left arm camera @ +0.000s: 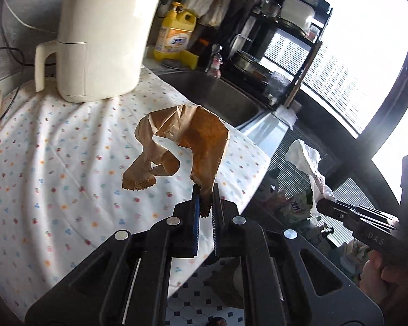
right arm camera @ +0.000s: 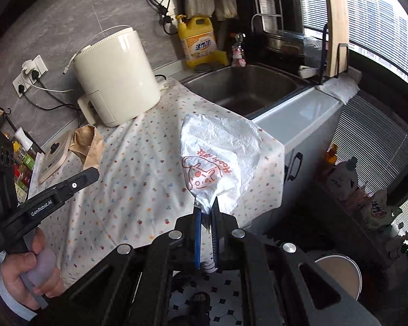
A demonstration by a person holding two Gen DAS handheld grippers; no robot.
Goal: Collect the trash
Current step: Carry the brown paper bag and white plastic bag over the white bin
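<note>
My left gripper (left arm camera: 205, 190) is shut on a crumpled brown paper bag (left arm camera: 193, 133) and holds it above the floral tablecloth (left arm camera: 54, 163). The same bag shows at the left in the right wrist view (right arm camera: 88, 142), with the left gripper (right arm camera: 92, 174) below it. My right gripper (right arm camera: 206, 205) is shut on a crumpled white plastic bag with a red print (right arm camera: 217, 157), held over the counter's right edge. In the left wrist view the right gripper (left arm camera: 319, 206) and white bag (left arm camera: 307, 160) appear at the right.
A cream air fryer (right arm camera: 117, 78) stands at the back of the cloth. A steel sink (right arm camera: 247, 87), a yellow detergent bottle (right arm camera: 198, 40) and a dish rack (right arm camera: 291, 27) lie behind. A round bin (right arm camera: 340, 274) sits on the tiled floor at lower right.
</note>
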